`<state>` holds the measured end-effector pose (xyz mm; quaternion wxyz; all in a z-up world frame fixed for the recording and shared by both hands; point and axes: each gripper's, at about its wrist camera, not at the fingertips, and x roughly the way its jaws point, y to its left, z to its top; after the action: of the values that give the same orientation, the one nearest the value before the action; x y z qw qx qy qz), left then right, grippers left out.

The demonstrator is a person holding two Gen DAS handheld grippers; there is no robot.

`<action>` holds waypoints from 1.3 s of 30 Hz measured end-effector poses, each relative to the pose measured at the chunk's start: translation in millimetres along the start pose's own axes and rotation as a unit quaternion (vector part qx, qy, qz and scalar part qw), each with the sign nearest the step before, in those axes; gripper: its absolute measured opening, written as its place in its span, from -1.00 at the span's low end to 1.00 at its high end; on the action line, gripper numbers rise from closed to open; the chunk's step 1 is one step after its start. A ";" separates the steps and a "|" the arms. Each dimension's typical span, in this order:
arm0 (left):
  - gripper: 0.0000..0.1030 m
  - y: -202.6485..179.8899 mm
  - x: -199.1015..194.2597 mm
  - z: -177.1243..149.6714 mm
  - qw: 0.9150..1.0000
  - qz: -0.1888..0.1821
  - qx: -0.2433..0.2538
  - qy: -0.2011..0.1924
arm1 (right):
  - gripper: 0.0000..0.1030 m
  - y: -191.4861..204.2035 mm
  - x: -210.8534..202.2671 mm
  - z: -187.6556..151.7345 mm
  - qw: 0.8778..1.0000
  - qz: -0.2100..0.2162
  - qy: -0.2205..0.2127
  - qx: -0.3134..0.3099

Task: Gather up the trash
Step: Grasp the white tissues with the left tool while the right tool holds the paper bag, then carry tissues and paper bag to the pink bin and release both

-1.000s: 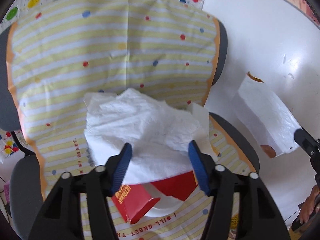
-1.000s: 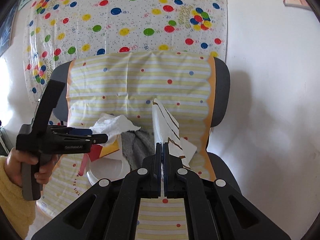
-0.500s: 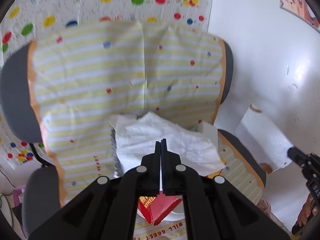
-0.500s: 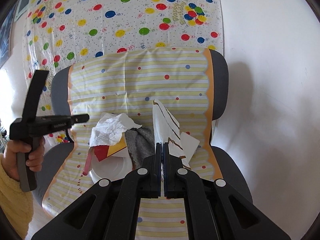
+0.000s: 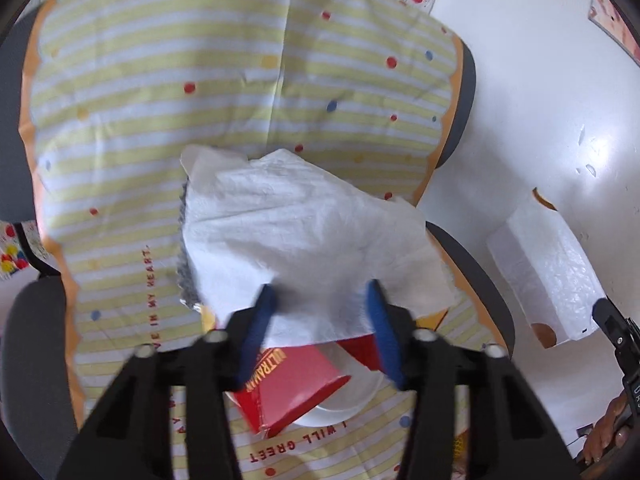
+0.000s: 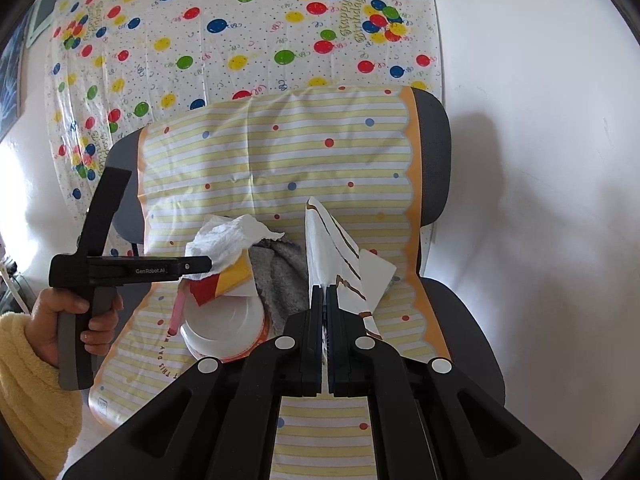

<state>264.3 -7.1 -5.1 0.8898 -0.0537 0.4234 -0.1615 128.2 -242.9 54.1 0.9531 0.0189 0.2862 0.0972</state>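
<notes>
My left gripper [image 5: 320,316] has just been opening; its blue jaws now stand apart with the near edge of the crumpled white paper napkin [image 5: 304,232] between them, and I cannot tell whether the pads press on it. The napkin lies on the chair seat atop a red cardboard box [image 5: 296,388] and a white paper plate [image 6: 224,332], beside a grey cloth [image 6: 280,276]. My right gripper [image 6: 325,300] is clenched on the white paper bag with brown trim [image 6: 328,248], held upright over the yellow-striped plastic chair cover [image 6: 280,152].
</notes>
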 end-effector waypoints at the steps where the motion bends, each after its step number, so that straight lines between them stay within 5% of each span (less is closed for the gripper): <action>1: -0.66 -0.3 1.0 -0.7 1.000 0.005 0.003 -0.001 | -0.96 -1.1 1.7 -0.7 1.000 0.000 0.001 0.001; 4: -1.00 1.1 1.0 -1.4 1.000 0.002 0.007 -0.002 | -0.96 -1.3 7.0 -3.3 1.000 -0.001 0.007 0.001; 13: -1.00 5.1 -54.2 20.2 0.996 0.010 0.016 -0.083 | -0.96 -1.0 3.4 -5.0 1.000 0.002 0.003 0.007; 20: -1.00 -30.2 -111.1 13.4 0.990 0.007 0.048 -0.131 | -0.96 -3.4 -29.6 -9.4 1.000 0.003 -0.018 0.016; 27: -1.00 -93.7 -132.5 -63.3 0.985 0.003 0.101 -0.136 | -0.96 -19.9 -70.0 -55.6 0.998 0.000 -0.021 0.050; 39: -1.00 -182.6 -99.9 -190.8 0.977 -0.093 0.165 -0.097 | -0.96 -71.1 -140.2 -160.3 0.990 -0.079 -0.001 0.113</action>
<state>14.2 -138.0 -10.4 0.9042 0.0395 0.2958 -0.3056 -62.0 -343.3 -10.4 0.9497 0.1037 0.2952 -0.0111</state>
